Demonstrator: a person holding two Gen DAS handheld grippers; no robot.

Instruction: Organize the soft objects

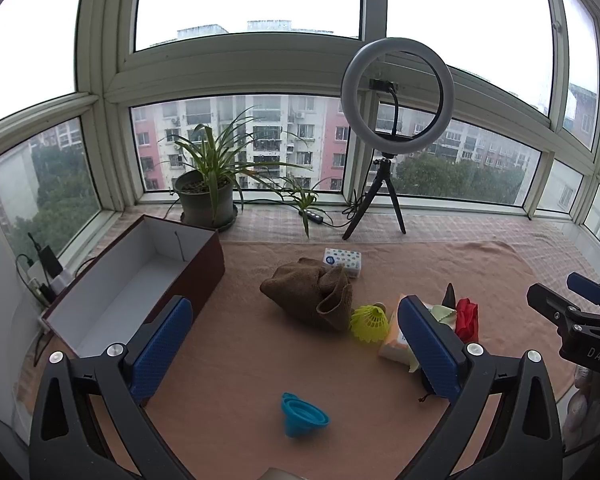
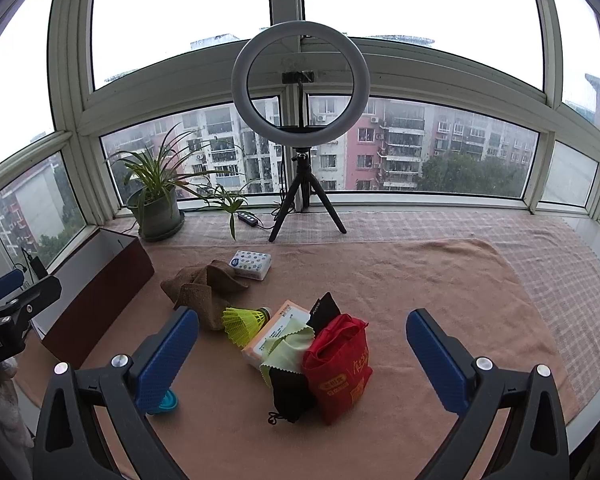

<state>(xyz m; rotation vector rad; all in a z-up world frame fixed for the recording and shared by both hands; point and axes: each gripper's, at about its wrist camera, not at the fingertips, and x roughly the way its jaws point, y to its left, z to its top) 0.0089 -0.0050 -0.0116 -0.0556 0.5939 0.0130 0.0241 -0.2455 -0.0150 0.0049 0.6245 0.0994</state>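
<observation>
A crumpled brown cloth (image 1: 314, 294) (image 2: 204, 286) lies mid-mat. To its right sit a red fabric bag (image 2: 340, 364) (image 1: 468, 318), a black drawstring pouch (image 2: 290, 394), a pale green wiping cloth (image 2: 286, 350) (image 1: 442, 314) and an orange-white tissue pack (image 2: 278, 326) (image 1: 396, 340). A maroon box (image 1: 112, 288) (image 2: 96, 280) with a white inside stands open at the left. My left gripper (image 1: 296, 344) hovers open above the mat, nothing between its fingers. My right gripper (image 2: 302, 360) is open too, held above the red bag pile.
A yellow shuttlecock (image 1: 370, 322) (image 2: 244, 322), a blue collapsible funnel (image 1: 302, 414) and a small patterned tissue packet (image 1: 342, 262) (image 2: 250, 264) lie on the orange mat (image 1: 260, 360). A potted plant (image 1: 208, 196) and ring light on a tripod (image 1: 396, 96) stand by the window.
</observation>
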